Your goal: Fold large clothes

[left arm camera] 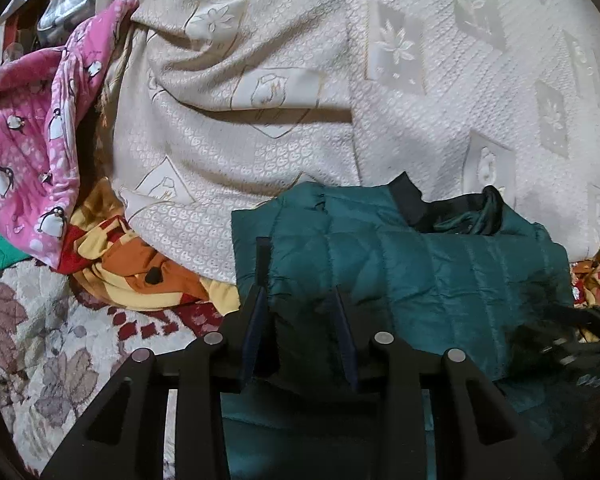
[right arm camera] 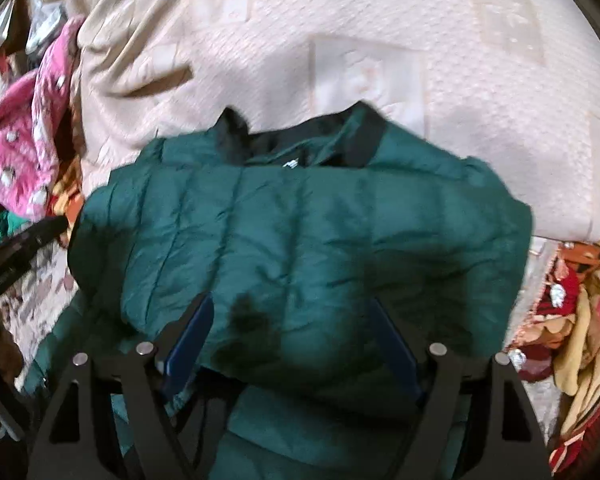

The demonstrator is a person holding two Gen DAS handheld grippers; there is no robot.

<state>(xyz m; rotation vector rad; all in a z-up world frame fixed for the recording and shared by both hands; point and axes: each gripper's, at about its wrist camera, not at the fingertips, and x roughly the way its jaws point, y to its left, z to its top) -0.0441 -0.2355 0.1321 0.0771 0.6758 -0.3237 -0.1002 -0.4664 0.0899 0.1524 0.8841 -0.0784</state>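
A dark green quilted puffer jacket (left arm camera: 440,272) with a black collar lies on the cream bedspread (left arm camera: 300,80); it also fills the right wrist view (right arm camera: 300,220). My left gripper (left arm camera: 300,276) holds a thick fold of the jacket's left edge between its blue-padded fingers. My right gripper (right arm camera: 292,304) has its fingers set wide with the jacket's lifted near edge bulging between them. The right wrist view is blurred by motion. My left gripper's black body shows at the left edge of the right wrist view (right arm camera: 16,252).
A pink penguin-print blanket (left arm camera: 32,140) is heaped at the left. An orange, red and yellow cloth (left arm camera: 140,272) lies beside it and also at the right (right arm camera: 580,340). A floral quilt (left arm camera: 40,340) covers the near left.
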